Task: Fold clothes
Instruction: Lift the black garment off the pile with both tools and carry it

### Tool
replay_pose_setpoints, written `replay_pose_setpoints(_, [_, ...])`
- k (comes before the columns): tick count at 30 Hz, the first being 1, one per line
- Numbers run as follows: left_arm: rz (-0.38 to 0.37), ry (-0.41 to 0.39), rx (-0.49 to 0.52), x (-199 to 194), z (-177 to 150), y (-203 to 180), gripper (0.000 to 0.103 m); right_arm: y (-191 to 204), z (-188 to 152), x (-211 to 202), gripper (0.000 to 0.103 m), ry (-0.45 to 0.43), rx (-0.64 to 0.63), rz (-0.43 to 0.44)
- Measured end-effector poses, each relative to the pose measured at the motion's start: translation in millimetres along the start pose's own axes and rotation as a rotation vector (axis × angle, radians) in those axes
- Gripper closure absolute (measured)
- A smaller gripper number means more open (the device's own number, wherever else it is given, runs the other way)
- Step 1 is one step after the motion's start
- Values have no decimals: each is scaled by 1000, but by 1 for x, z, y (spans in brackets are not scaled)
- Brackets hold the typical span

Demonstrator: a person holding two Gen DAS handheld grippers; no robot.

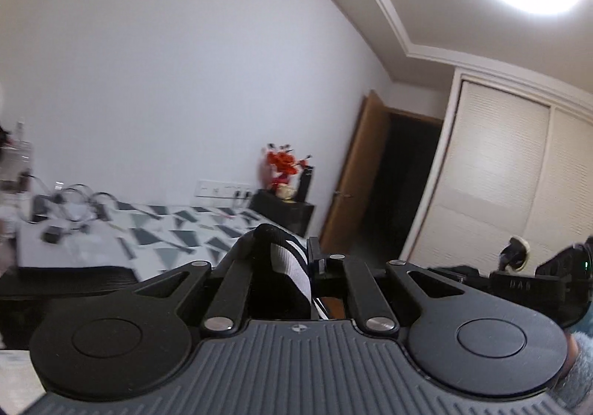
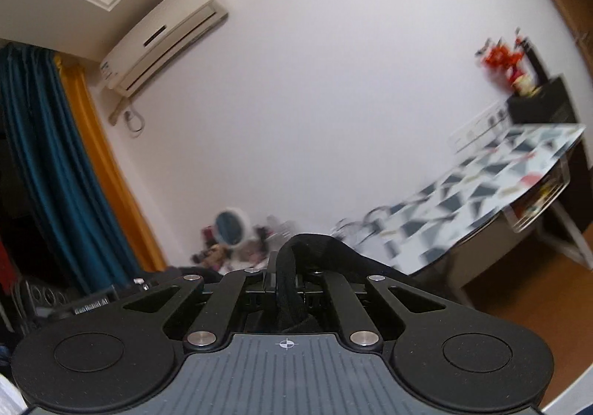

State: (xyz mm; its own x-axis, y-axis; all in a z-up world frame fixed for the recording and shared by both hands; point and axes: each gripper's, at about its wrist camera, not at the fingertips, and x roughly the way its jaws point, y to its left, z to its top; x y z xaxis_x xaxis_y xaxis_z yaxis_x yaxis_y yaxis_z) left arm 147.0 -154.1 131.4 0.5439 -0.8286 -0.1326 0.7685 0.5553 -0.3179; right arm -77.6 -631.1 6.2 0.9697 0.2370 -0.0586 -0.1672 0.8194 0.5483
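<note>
Both grippers are raised high and point at the wall. In the left wrist view my left gripper (image 1: 292, 259) is shut on a black garment with white stripes (image 1: 287, 259), whose folded edge bulges up between the fingers. In the right wrist view my right gripper (image 2: 287, 277) is shut on a black edge of the garment (image 2: 296, 252), which arches over the fingertips and trails off to the right. The other gripper (image 1: 526, 281) shows at the right edge of the left wrist view. The rest of the garment hangs below, out of sight.
A table with a grey-and-white triangle-patterned cloth (image 1: 166, 229) (image 2: 481, 185) stands by the white wall, with cables and small devices (image 1: 63, 214) on its left end. A black cabinet with red flowers (image 1: 285, 170) sits beside an open wooden door (image 1: 355, 174). Blue and orange curtains (image 2: 55, 162) hang left.
</note>
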Motion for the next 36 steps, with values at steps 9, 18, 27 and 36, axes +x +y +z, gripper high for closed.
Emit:
replay_pose_setpoints(9, [82,10,-65,100,12,21,93,-68,66,16,100,-35,-18,-87])
replay_pose_setpoints(18, [306,-247,25,127,70,81,93,-84,178,134,100,-117,-111,0])
replay_pose_setpoints(27, [372,-279,116,192,100,93,93,-126,220,239,100,-12,-21,180])
replay_pose_setpoints(36, [435,-170,-8,328,100,103,93,-226,245,314,100,107,-27,217])
